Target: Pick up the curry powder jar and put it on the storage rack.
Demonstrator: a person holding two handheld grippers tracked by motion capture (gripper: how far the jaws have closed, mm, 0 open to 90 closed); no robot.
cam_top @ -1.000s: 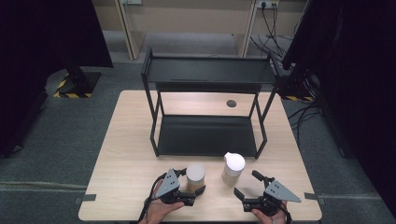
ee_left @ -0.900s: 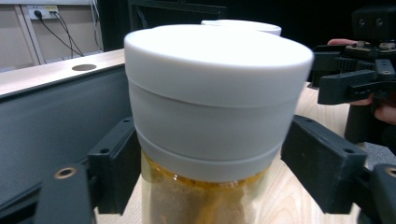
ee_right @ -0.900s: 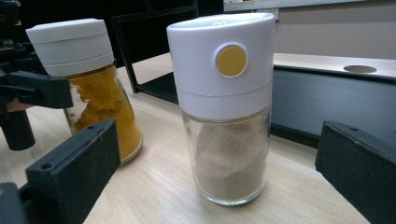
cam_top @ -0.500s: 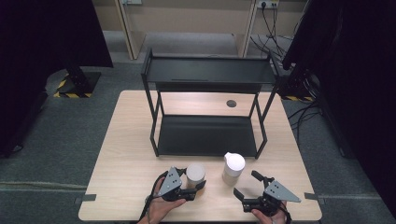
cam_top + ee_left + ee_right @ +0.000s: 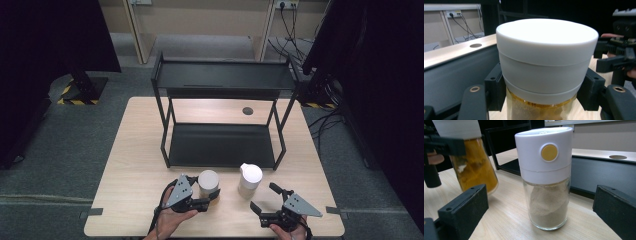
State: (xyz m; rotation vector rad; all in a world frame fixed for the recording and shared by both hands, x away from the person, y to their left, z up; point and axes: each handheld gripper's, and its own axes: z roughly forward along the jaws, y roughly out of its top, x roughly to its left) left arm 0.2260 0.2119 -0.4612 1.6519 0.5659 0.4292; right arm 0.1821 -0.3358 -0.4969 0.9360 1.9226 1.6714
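The left gripper (image 5: 212, 196) pinches the upright yellow jar (image 5: 208, 183) on the desk (image 5: 130, 170), while the right gripper (image 5: 265, 198), jaws spread, faces the shaker (image 5: 249, 180) standing just ahead, shelf (image 5: 222, 145) beyond.

- Legible text, labels, brands, numbers: none in any view
- Spice jar (image 5: 546, 178), white cap: plain round yellow button, unlettered
- Yellow-powder jar (image 5: 546, 65), white lid: unmarked
- Floor, by black stand base (image 5: 80, 90): yellow-and-black hazard-stripe marking, no lettering
- Wall sockets (image 5: 454, 13): no readable marking
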